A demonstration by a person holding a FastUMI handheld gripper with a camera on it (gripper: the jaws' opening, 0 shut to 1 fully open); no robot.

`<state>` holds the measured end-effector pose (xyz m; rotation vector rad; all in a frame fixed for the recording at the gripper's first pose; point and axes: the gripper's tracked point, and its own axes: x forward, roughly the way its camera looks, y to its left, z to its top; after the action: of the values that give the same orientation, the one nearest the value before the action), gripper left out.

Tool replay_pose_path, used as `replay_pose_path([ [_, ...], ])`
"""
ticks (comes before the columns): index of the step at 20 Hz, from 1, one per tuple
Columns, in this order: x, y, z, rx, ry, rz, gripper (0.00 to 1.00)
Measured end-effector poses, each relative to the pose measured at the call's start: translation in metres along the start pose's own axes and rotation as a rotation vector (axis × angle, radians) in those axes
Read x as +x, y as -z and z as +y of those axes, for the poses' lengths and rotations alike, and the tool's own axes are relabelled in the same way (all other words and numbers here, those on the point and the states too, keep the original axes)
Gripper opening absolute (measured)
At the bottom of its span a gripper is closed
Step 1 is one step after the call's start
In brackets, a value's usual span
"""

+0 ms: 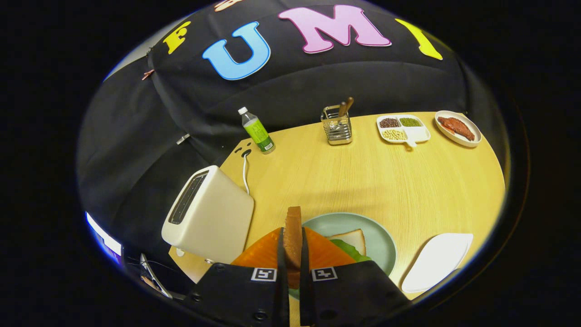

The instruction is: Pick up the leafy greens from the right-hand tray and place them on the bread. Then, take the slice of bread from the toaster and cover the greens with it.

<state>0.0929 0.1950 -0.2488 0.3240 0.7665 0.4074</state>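
Observation:
My gripper is shut on a slice of toasted bread, held on edge between the two fingers and sticking up ahead of them. Below and just right of the fingers lies a pale green plate with a white bread slice on it and leafy greens lying on that slice. The cream toaster stands to the left of the fingers, its slots dark. A white tray sits to the right of the plate with nothing on it.
At the far side of the wooden table stand a green-labelled bottle, a metal utensil holder, a divided dish of beans and a plate of meat. The toaster's white cord runs to a table socket.

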Motion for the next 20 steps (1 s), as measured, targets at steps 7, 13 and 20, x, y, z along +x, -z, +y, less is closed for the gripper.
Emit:
replay_pose_path([
  [7, 0.001, 0.011, -0.040, -0.004, 0.057, 0.005, 0.17],
  [13, 0.001, 0.025, -0.080, -0.040, 0.149, 0.036, 0.55],
  [20, -0.023, 0.012, -0.104, -0.136, 0.223, -0.034, 0.99],
])
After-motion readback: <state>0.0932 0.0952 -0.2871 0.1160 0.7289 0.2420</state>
